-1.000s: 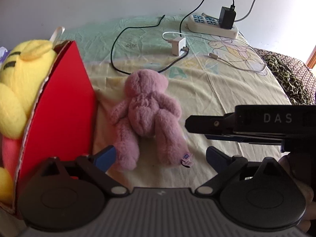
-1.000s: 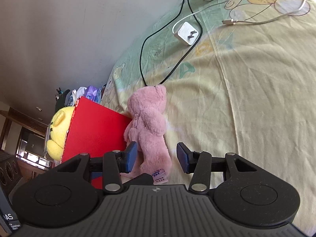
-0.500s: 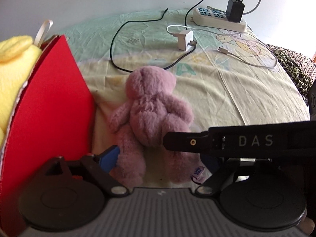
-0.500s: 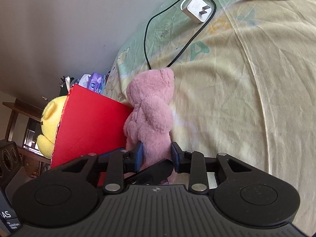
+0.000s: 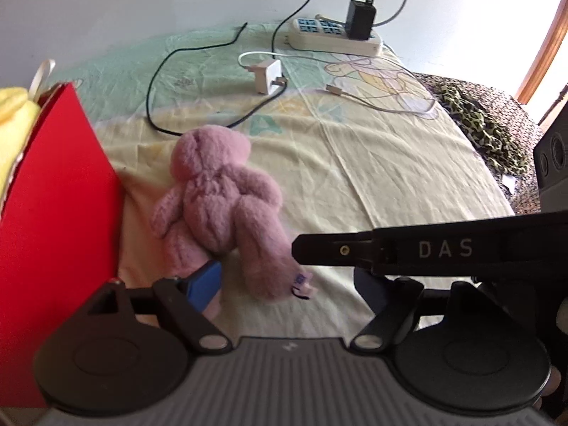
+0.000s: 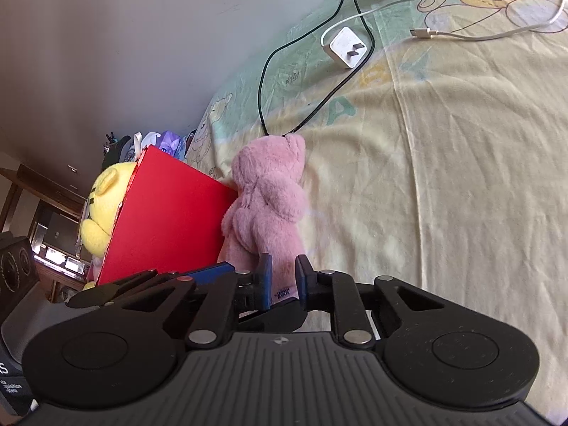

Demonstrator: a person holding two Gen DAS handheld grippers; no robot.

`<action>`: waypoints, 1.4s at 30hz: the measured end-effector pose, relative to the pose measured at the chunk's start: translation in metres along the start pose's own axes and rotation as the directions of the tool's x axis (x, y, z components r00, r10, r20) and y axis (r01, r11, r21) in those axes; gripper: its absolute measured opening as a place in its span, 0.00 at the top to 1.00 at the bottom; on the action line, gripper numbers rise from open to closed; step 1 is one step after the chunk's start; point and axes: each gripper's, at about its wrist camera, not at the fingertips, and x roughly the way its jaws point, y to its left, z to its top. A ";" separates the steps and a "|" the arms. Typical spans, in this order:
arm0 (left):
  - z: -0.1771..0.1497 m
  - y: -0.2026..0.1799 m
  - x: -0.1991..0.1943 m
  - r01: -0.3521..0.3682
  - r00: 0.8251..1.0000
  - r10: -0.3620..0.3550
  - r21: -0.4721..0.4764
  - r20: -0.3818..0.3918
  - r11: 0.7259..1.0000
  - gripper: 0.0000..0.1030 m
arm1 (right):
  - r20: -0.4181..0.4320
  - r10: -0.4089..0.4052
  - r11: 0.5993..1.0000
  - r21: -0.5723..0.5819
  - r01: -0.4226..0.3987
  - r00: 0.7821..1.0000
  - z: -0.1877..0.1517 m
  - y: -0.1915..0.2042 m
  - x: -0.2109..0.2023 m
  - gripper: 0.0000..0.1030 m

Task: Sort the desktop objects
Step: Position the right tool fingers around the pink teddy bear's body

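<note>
Yellow plush (image 6: 97, 209) inside red box (image 6: 167, 220); pink bear (image 6: 269, 206) beside it

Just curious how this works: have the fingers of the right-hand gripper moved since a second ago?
Yes. The right gripper has closed in on the pink teddy bear's leg beside the red box.

Pink bear (image 6: 269, 195): fuzzy plush. Red box (image 6: 167, 213): smooth, matt, probably card. Sheet (image 6: 461, 177): creased printed cloth. Charger (image 6: 348, 48): glossy white plastic.
</note>
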 end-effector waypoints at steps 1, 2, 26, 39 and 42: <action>-0.002 -0.003 0.000 0.039 0.999 -0.039 0.003 -0.012 0.999 0.21 | 0.002 0.005 1.000 0.005 -0.005 1.000 -0.003 0.000 -0.004 0.84; -0.003 -0.006 -0.001 0.063 0.998 -0.063 0.004 -0.020 0.998 0.21 | 0.005 0.015 1.000 0.022 -0.016 1.000 -0.005 -0.002 -0.008 0.84; 0.002 0.042 0.017 -0.061 0.998 0.063 -0.109 0.016 0.992 0.21 | -0.014 0.048 0.997 0.067 -0.047 0.999 0.018 -0.004 0.055 0.61; 0.000 0.027 0.014 0.009 1.000 -0.010 -0.076 -0.009 0.997 0.23 | -0.023 0.031 0.998 -0.049 -0.032 0.999 0.008 0.007 0.028 0.73; -0.005 0.018 0.008 0.043 0.999 -0.044 -0.062 -0.012 0.997 0.23 | -0.020 0.019 0.998 -0.064 -0.020 1.000 0.001 0.010 0.011 0.73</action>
